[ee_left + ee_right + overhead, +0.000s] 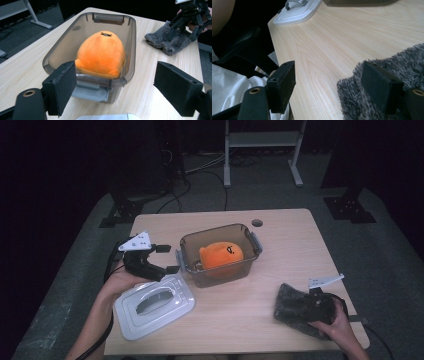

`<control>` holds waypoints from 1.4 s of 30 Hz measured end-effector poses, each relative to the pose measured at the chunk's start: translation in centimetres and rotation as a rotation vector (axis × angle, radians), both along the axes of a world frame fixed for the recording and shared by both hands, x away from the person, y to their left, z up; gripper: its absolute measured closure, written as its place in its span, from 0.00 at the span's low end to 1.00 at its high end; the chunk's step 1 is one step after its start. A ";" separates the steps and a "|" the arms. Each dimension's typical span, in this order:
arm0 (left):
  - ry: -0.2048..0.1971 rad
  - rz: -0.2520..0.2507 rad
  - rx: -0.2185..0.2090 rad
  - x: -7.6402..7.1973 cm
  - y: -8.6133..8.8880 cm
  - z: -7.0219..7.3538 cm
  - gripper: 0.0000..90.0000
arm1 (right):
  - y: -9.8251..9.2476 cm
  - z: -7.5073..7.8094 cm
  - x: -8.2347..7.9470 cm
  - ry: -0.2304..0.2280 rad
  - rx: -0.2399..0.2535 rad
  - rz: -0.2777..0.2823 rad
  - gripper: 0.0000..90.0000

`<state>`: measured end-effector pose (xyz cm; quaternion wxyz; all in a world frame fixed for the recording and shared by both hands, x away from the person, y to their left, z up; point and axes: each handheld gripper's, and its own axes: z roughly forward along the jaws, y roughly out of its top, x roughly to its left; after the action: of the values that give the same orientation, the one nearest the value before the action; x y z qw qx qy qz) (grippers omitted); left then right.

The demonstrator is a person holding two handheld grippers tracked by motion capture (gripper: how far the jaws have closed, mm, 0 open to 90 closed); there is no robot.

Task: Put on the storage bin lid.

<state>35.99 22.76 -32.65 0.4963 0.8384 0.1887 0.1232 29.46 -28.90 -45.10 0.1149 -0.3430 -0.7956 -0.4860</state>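
While the lid [154, 306] lay unfitted at seven o'clock, the left gripper [167, 258] stood with jaws apart and empty beside the container [186, 251]. The orange plush [220, 255] already sat inside at centre. At four o'clock, the right gripper [332, 87] rested jaws apart on the grey cloth [295, 307].

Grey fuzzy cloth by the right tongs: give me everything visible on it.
The grey cloth is dark, speckled and fuzzy, like thick fleece or a knitted sock, bunched into a rumpled lump. It lies flat on the wooden table near the front right edge, apart from the container and lid. The right tongs are open, one pad over the cloth and the other over bare wood; whether the pad presses on it I cannot tell.
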 end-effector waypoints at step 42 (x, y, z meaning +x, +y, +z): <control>0.008 0.084 -0.015 -2.6 4.0 -3.9 0.11 | 0.0 -0.2 0.0 0.008 -0.003 -0.005 0.30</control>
<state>33.40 26.72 -36.54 0.4964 0.8264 0.2266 0.1391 29.47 -28.88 -45.31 0.1162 -0.3471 -0.7950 -0.4837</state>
